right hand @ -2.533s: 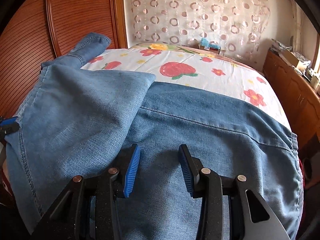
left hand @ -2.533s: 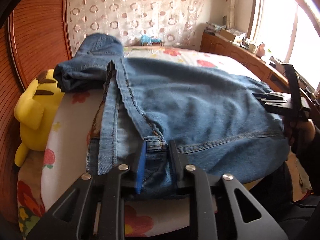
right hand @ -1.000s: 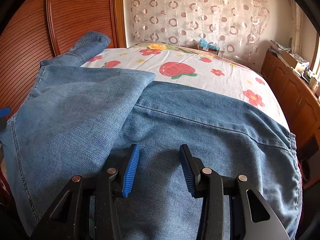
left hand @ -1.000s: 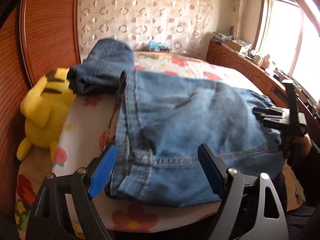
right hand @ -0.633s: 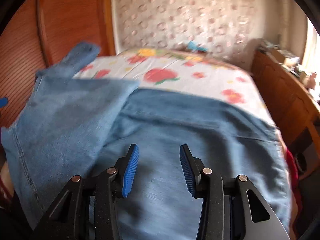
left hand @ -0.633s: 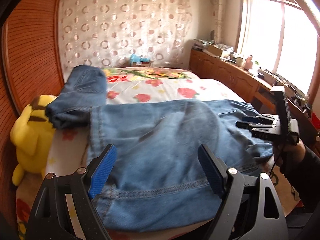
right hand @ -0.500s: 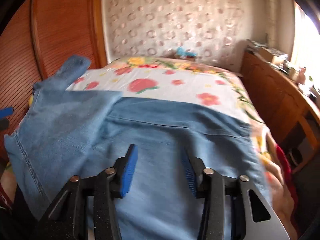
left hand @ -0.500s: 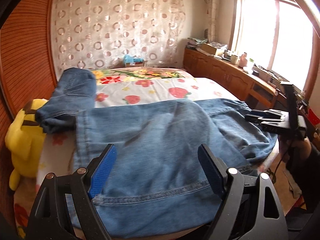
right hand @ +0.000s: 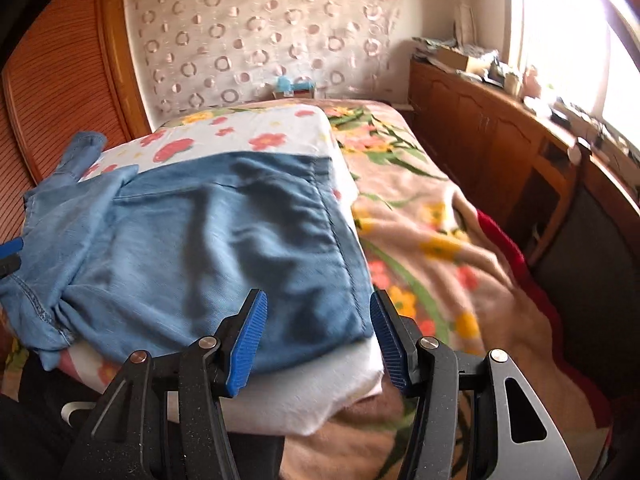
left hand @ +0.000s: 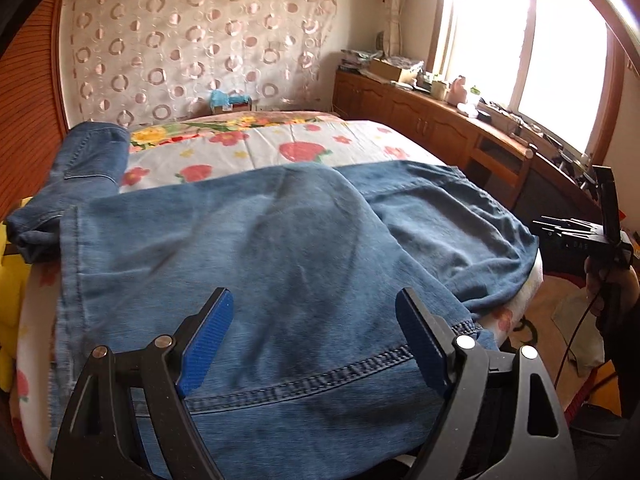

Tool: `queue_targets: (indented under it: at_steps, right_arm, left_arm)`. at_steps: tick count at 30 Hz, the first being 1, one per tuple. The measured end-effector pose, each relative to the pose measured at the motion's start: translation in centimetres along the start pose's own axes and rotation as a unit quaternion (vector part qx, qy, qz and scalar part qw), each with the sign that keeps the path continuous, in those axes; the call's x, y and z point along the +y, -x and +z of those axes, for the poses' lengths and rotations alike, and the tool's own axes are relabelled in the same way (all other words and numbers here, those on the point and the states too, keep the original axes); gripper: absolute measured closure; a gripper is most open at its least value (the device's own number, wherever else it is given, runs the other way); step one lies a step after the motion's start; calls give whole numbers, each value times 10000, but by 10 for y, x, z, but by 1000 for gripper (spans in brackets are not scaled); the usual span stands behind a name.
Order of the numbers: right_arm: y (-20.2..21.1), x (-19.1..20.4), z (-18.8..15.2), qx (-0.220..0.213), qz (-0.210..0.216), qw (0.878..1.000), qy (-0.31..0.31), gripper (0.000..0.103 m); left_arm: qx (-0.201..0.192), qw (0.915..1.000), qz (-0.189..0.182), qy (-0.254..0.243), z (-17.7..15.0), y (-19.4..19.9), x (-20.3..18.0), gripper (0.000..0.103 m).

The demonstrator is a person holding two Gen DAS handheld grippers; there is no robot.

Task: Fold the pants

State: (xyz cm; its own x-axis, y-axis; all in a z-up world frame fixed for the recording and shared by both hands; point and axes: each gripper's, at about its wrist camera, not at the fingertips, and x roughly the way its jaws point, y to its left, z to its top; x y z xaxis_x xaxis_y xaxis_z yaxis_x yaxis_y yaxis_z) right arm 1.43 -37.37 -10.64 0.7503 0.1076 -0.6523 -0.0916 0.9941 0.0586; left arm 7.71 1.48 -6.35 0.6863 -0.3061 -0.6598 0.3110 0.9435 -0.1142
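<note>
Left wrist: left claw [left hand: 312,336] agape over jeans [left hand: 260,264]; toy [left hand: 10,280] at 9 o'clock (unseen from right). Right claw [right hand: 318,336] agape, empty.

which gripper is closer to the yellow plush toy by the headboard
Left. The left gripper hovers open over the jeans near the yellow plush toy; the right gripper is at the jeans' opposite end.

Bed [left hand: 328,136] with a white flower-print sheet [right hand: 256,128] over a beige floral blanket [right hand: 420,216]. Blue denim pants [left hand: 256,264] lie spread across the near end of the bed, one leg end [left hand: 86,160] bunched at the far left edge. A yellow plush toy [left hand: 10,280] sits at the left edge, touching the pants.
</note>
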Motion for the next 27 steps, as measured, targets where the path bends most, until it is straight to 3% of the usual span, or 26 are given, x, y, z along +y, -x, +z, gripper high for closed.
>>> queue_targets:
  at_steps: [11, 20, 22, 26, 27]
  right_arm:
    - [-13, 2, -8, 264, 13, 9995, -189, 47]
    - [-19, 5, -7, 255, -47, 9994, -207, 48]
    - [-18, 7, -7, 201, -182, 9995, -150, 60]
    - [-16, 7, -7, 88, -185, 9997, -145, 70]
    - [-15, 6, -6, 43, -191, 9997, -138, 77]
  left_arm:
    - [326, 9995, -20, -2, -12, -19, -4, 19]
    - [339, 9994, -40, 62, -17, -20, -3, 19]
    - [328, 9994, -40, 76, -17, -20, -2, 19]
    - [314, 9995, -35, 97, -18, -17, -1, 19]
    - [309, 9995, -30, 107, -18, -17, 0, 19]
